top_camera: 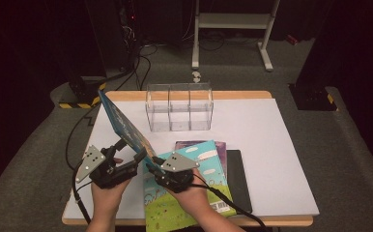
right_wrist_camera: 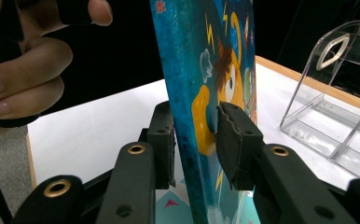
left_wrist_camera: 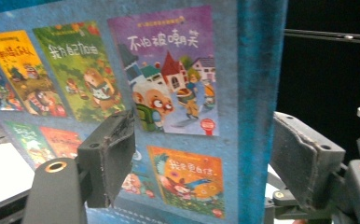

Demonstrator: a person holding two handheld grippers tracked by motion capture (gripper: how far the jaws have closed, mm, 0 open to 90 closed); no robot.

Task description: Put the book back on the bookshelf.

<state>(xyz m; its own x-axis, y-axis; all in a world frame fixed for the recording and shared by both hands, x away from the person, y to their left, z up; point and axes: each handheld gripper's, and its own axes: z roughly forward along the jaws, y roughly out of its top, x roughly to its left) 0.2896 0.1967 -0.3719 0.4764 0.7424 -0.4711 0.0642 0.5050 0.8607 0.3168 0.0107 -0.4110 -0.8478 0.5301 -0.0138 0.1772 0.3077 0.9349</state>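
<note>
A thin blue picture book [top_camera: 124,125] stands tilted on edge over the table's left half. My right gripper [top_camera: 150,166] is at its lower near corner. In the right gripper view the book [right_wrist_camera: 201,56] runs edge-on between the jaws of that gripper [right_wrist_camera: 196,140], and both pads lie against its faces. My left gripper [top_camera: 130,153] is just left of the book and points at its back cover [left_wrist_camera: 169,70]. Its jaws [left_wrist_camera: 201,154] stand wide. One fingertip [left_wrist_camera: 108,158] overlaps the cover and the other [left_wrist_camera: 304,158] sits past the book's edge.
A clear acrylic organizer [top_camera: 179,108] with three bays stands at the back middle of the white table [top_camera: 271,145]. Flat in front of it lie a green book [top_camera: 194,193], a purple book [top_camera: 221,150] and a black one [top_camera: 237,179]. A hand [right_wrist_camera: 24,70] is close on the left.
</note>
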